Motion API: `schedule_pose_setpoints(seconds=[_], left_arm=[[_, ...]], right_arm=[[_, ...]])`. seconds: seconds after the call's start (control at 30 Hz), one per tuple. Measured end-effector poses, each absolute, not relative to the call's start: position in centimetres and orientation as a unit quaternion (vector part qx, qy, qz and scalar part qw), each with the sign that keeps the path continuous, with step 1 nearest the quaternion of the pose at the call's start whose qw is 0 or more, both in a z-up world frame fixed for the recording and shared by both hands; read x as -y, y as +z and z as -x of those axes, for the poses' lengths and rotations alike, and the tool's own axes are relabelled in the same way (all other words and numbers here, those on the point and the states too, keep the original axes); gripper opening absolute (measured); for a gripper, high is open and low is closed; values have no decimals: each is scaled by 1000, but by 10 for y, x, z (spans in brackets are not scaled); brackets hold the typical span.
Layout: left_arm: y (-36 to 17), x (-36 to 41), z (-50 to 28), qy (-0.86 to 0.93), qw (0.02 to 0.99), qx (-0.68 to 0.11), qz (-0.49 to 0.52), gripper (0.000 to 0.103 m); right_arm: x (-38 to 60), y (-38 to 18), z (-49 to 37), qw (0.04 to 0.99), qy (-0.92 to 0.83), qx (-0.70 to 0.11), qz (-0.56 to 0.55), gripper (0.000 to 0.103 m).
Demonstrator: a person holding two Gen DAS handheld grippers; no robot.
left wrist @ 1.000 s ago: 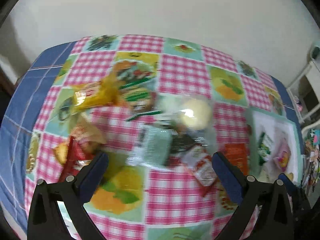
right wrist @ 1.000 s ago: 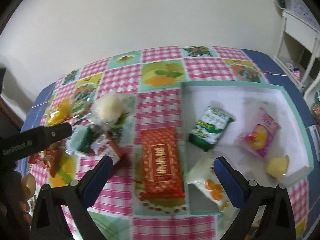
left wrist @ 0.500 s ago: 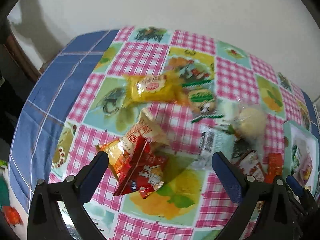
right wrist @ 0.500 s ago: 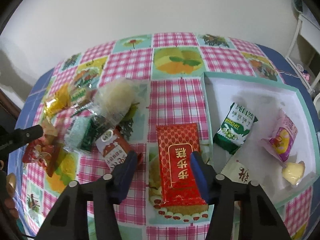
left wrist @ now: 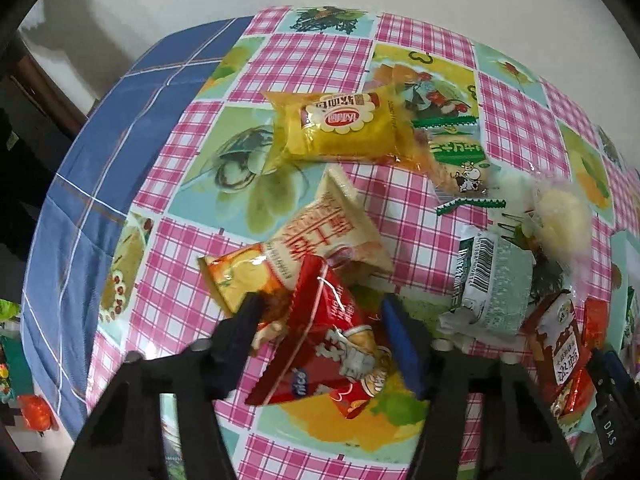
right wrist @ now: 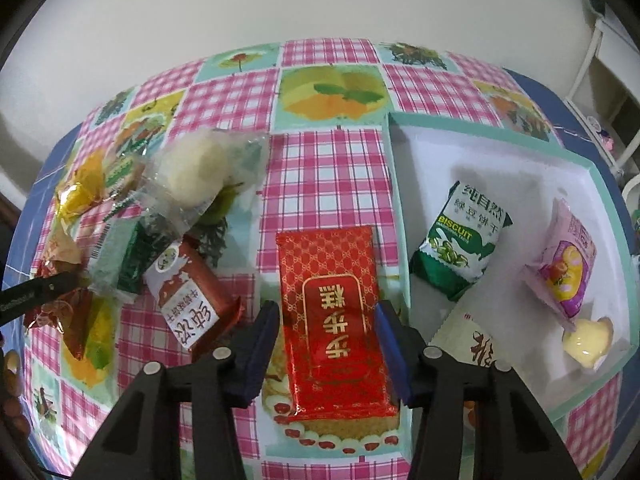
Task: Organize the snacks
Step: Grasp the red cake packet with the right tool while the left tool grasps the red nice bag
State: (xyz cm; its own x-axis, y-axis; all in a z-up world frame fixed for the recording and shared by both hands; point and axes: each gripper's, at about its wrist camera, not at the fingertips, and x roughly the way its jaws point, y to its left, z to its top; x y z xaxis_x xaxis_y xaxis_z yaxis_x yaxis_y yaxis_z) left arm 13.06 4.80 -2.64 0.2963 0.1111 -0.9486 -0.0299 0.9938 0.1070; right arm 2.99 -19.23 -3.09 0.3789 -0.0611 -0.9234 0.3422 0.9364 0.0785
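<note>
My right jaws point(right wrist: 326, 344) stand part open astride the red packet point(right wrist: 334, 316), one finger on each long side. Neither pad clearly presses it, so I judge them not yet clenched. The packet lies flat on the counter point(right wrist: 320, 168), its long axis running straight away from me, in line with the fingers. The coming move turns on this: the tray point(right wrist: 400, 184) sits just to the packet's right, its wall touching or nearly touching the packet's edge. My right finger has to fit in that narrow gap, and once lifted the packet only needs to travel rightward over the wall. Inside the tray lie a green biscuit pack point(right wrist: 464, 246), a pink pack point(right wrist: 566, 264) and a small yellow jelly cup point(right wrist: 588, 338); a white pack near my right finger is half cut off.

My left jaws point(left wrist: 320, 320) are likewise part open around a red bag point(left wrist: 332, 340), which rests tilted on an orange bag point(left wrist: 296, 256). Whether the pads grip it I cannot tell. The rest of the pile overlaps, and the clear wrappers are hard to make out.
</note>
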Motion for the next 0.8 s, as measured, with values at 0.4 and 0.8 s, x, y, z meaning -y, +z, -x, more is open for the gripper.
schedule_pose_setpoints(seconds=[0.4, 0.8], left_arm=[[-38, -16, -129, -82, 769, -633, 28, 49], [-51, 30, -116, -77, 760, -638, -94, 68]], right_arm=[[171, -32, -30, 814, -85, -559, -132, 52], [137, -34, -32, 817, -72, -572, -28, 53]])
